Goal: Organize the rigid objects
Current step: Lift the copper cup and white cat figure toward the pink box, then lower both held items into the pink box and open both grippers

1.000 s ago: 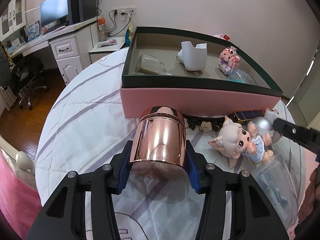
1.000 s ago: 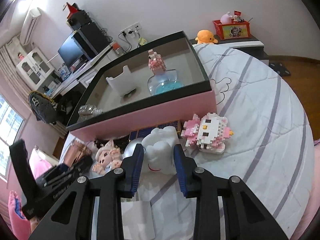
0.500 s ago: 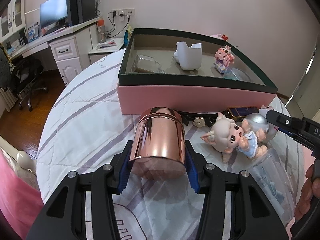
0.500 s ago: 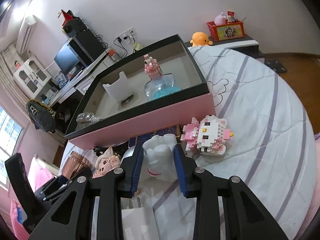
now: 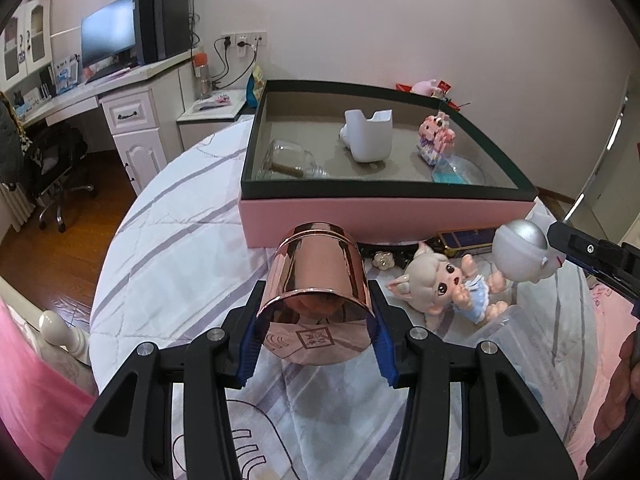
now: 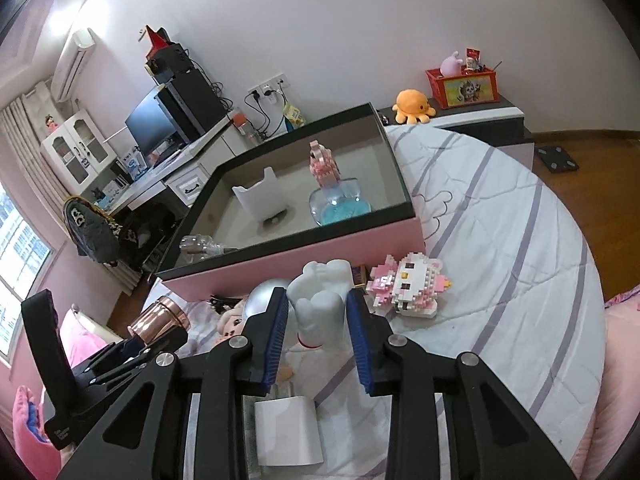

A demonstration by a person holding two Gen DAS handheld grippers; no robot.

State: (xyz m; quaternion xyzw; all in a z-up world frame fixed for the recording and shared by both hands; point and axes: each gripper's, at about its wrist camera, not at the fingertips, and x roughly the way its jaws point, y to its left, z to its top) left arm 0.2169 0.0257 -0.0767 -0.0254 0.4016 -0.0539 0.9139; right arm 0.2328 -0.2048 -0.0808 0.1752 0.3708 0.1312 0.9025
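Item 1: rose-gold can point(image 5: 320, 276). Tilted, held clear of the bed point(image 5: 168, 248) just near of the pink box point(image 5: 384, 220), jaws of the left gripper point(image 5: 316, 320) clenched on its lower wall. Risk: the polished metal is slick and the pads grip only near the base end; a tilt or a jolt could let it slide out and roll off the quilt.

Item 2: white figure point(image 6: 320, 300). Clamped between the jaws of the right gripper point(image 6: 318, 332), just near of the box's front wall. Risk: rounded, lumpy form gives uneven pad contact; it may twist or pop free when raised over the rim.

Item 3: box contents. White holder point(image 5: 370, 136), brick toy point(image 5: 436, 138), glass jar point(image 5: 290, 160), and a glass bottle with blue filling point(image 5: 456, 170) already inside. Risk: a dropped can could strike glass; free floor lies at the middle and far left.

Item 4: loose pieces on the bed. Doll point(image 5: 444, 284), silver ball point(image 5: 520, 250), cat brick model point(image 6: 408, 284), all close under the two grippers. Risk: both arms converging on one box may collide, or knock these aside.
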